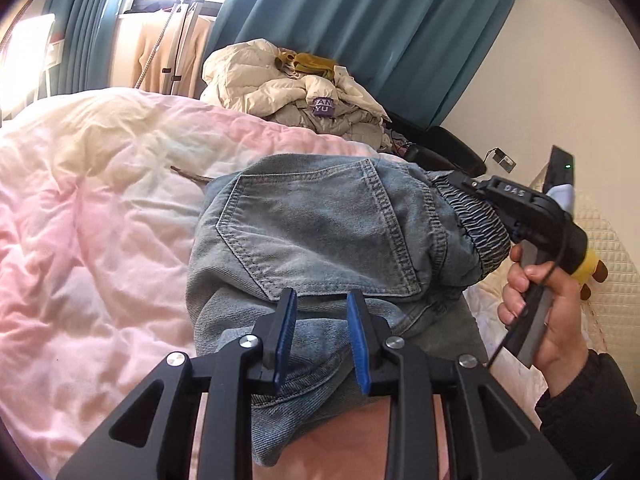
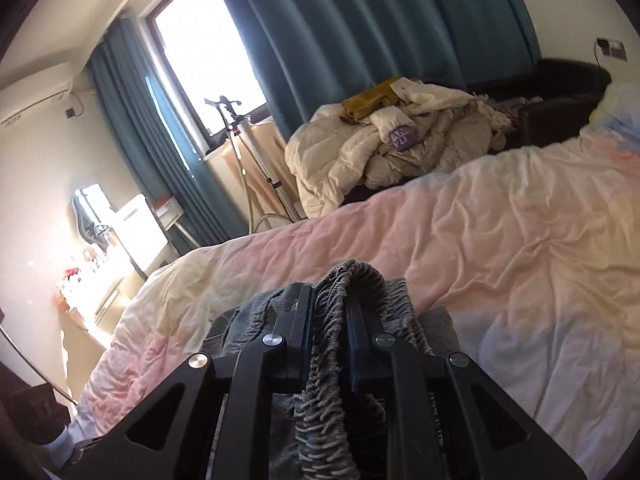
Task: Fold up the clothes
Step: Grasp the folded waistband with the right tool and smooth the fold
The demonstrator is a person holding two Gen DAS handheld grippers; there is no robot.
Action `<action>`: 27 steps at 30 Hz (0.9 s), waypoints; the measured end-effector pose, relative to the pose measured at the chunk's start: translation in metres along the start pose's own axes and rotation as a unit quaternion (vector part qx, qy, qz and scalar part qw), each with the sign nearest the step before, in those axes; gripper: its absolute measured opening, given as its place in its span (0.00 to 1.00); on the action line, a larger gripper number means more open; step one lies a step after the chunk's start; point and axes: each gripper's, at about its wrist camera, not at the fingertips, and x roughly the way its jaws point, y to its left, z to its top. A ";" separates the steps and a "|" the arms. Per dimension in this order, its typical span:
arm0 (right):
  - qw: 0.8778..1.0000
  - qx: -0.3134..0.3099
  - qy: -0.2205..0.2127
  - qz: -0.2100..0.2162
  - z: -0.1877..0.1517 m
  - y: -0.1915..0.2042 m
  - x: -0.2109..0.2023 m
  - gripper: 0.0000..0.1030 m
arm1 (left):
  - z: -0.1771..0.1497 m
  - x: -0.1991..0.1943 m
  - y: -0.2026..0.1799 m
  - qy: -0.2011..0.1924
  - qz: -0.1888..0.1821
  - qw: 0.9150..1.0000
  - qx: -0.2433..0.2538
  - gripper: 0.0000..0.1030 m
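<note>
Left wrist view: folded denim jeans (image 1: 320,232), light blue, back pocket uppermost, lay on pink-and-cream bedspread (image 1: 100,200) of bed. Left claw (image 1: 322,320) hovered at near edge of jeans, blue pads (image 1: 286,332) spread apart with a fold of denim between them; released, not pinching. Right claw (image 1: 476,190) seen at far right of same view, clenched on gathered elastic waistband (image 1: 476,220) of jeans; held by right hand (image 1: 540,308) in dark sleeve. Pile of cream quilted bedding (image 1: 296,88) with mustard cloth (image 1: 312,64) on top, lay beyond bed, near teal curtains (image 1: 360,20). Black device (image 1: 562,168) with green light, at right edge against white wall. Yellow-and-brown soft toy (image 1: 592,274), partly hidden behind right hand.

Right wrist view: right claw (image 2: 328,320) closed tight on bunched elastic waistband (image 2: 326,360), grey-blue ribbed fabric squeezed between its two pads and spilling out above and below. Denim jeans (image 2: 436,328) visible on both sides of claw, resting on bedspread (image 2: 480,240). Cream bedding pile (image 2: 380,152) and mustard cloth (image 2: 370,102) beyond bed. Teal curtains (image 2: 360,32) beside bright window (image 2: 208,48). Stand with pole and hose (image 2: 244,152) below window. Sunlit shelf with small items (image 2: 92,264) at left, detail washed out by glare.
</note>
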 end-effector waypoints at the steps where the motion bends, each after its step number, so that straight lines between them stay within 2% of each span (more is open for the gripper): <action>1: 1.000 0.027 0.011 -0.009 0.000 -0.016 0.010 0.16 | 0.000 0.000 -0.002 -0.006 0.000 1.000 0.009 0.32; 2: 0.999 0.049 0.020 -0.007 0.000 -0.029 0.018 0.16 | -0.001 0.000 -0.004 -0.014 -0.001 1.000 0.019 0.35; 3: 0.997 0.067 0.026 -0.005 -0.001 -0.040 0.024 0.17 | -0.001 0.000 -0.006 -0.025 -0.001 0.999 0.030 0.44; 4: 0.997 0.073 0.023 -0.005 -0.001 -0.045 0.024 0.20 | -0.002 0.000 -0.008 -0.033 0.000 0.999 0.039 0.46; 6: 0.996 0.086 0.017 -0.005 -0.002 -0.055 0.022 0.28 | -0.003 0.004 -0.012 -0.033 -0.003 0.998 0.056 0.47; 8: 0.995 0.099 0.011 -0.004 -0.004 -0.065 0.021 0.46 | -0.003 0.008 -0.014 -0.023 -0.006 0.998 0.065 0.47; 10: 0.994 0.109 0.006 -0.004 -0.005 -0.074 0.018 0.51 | -0.003 0.010 -0.016 -0.018 -0.005 0.997 0.071 0.47; 13: 0.995 0.097 0.012 0.002 -0.007 -0.067 0.007 0.52 | -0.004 0.014 -0.017 -0.008 0.002 0.997 0.077 0.47; 17: 0.995 0.100 0.011 -0.005 -0.015 -0.058 -0.018 0.53 | -0.007 0.022 -0.012 0.007 0.036 0.997 0.068 0.47; 22: 0.994 0.111 0.004 -0.020 -0.026 -0.049 -0.052 0.53 | -0.007 0.021 -0.016 0.003 0.048 0.996 0.070 0.47; 24: 0.992 0.125 -0.006 -0.027 -0.028 -0.051 -0.070 0.53 | -0.007 0.021 -0.018 0.004 0.057 0.996 0.071 0.47; 27: 0.984 0.178 0.001 0.000 -0.039 -0.061 -0.087 0.53 | -0.010 0.018 -0.021 0.005 0.064 0.995 0.074 0.47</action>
